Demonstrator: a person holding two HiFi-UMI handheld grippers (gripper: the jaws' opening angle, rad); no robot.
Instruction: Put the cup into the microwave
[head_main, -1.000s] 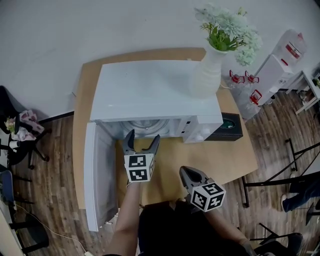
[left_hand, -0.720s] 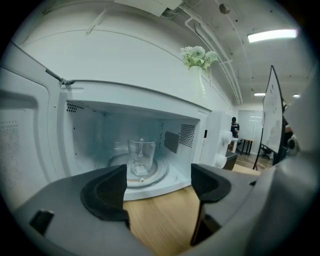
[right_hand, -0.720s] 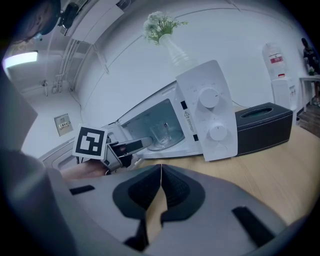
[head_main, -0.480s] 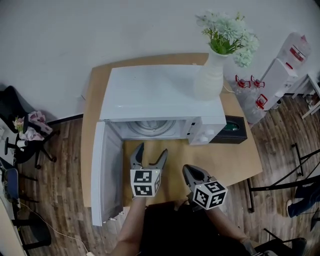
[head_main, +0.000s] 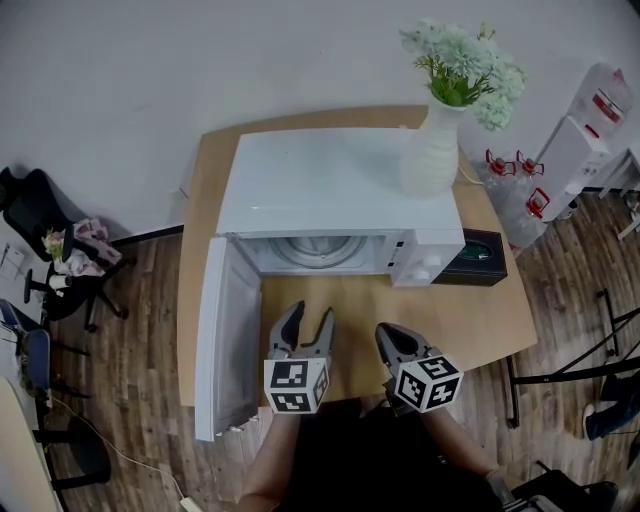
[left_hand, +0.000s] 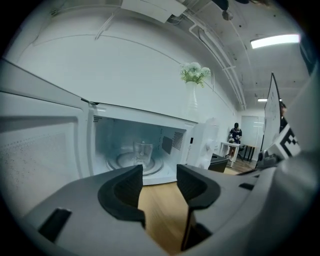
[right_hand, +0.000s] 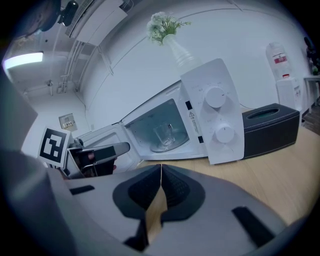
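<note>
**Left tongs drawn back from the microwave, cup standing inside**

Since a second ago, the left tongs have pulled away from the mouth of the oven toward the person. They now hang over the bare wood of the desk, in front of the opening and well clear of it. Their jaws, wide a second ago, are closing and stand about half apart. The left gripper view shows only desk between them, so they hold nothing.

The right tongs have hardly moved. They sit just to the right of the left pair, lower over the desk edge. Their jaws are pressed together with nothing caught in them, as the right gripper view shows.

The cup is clear glass. It stands upright on the round turntable inside the microwave, near its middle, and neither pair of tongs touches it. The door is swung fully open to the left. The panel with two dials is on the right of the cavity.

A white vase of pale flowers stands on the right end of the oven's top. A black box lies on the desk just beside the microwave's right side.
</note>
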